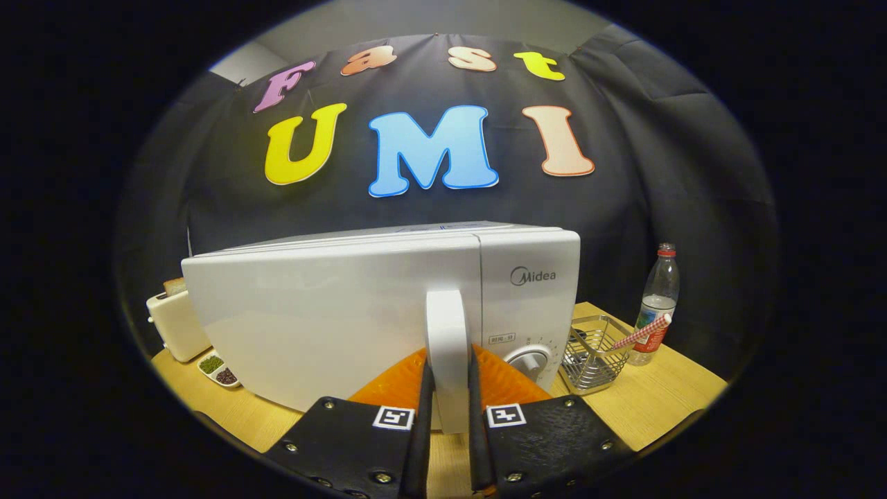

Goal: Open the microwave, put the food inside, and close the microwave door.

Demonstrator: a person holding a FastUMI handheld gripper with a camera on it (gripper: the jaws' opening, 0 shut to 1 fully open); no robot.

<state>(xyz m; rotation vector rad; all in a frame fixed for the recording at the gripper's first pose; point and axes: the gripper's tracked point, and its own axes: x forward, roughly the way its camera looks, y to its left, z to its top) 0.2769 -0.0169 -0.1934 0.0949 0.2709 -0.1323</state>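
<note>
The gripper point(450, 409) has its two fingers closed on the upright handle point(447, 346) of the microwave door point(326, 312), one finger pressed against each side of the handle, so the handle stands between them and rises above the fingertips. The microwave point(527, 291) is a white box sitting on a light wooden table point(644, 402) in front of the dark cloth wall. Its door is swung a little out from the body, with the handle edge nearest the camera and the hinge side away towards the toaster. To the right of the handle is the control panel, with a round dial point(530, 360) low on it. Left of the microwave stands a cream toaster point(177, 322) with a slice of bread point(174, 285) sticking out of its top, and just in front of it lies a small white dish point(219, 369) with two wells, one holding something green and one something dark. Right of the microwave sits a wire basket point(592, 360) with a red-and-white checked stick point(641, 333) leaning out of it, and beside that a clear plastic bottle point(658, 305) with a red cap stands upright. What food is meant for the microwave cannot be told from here.
</note>
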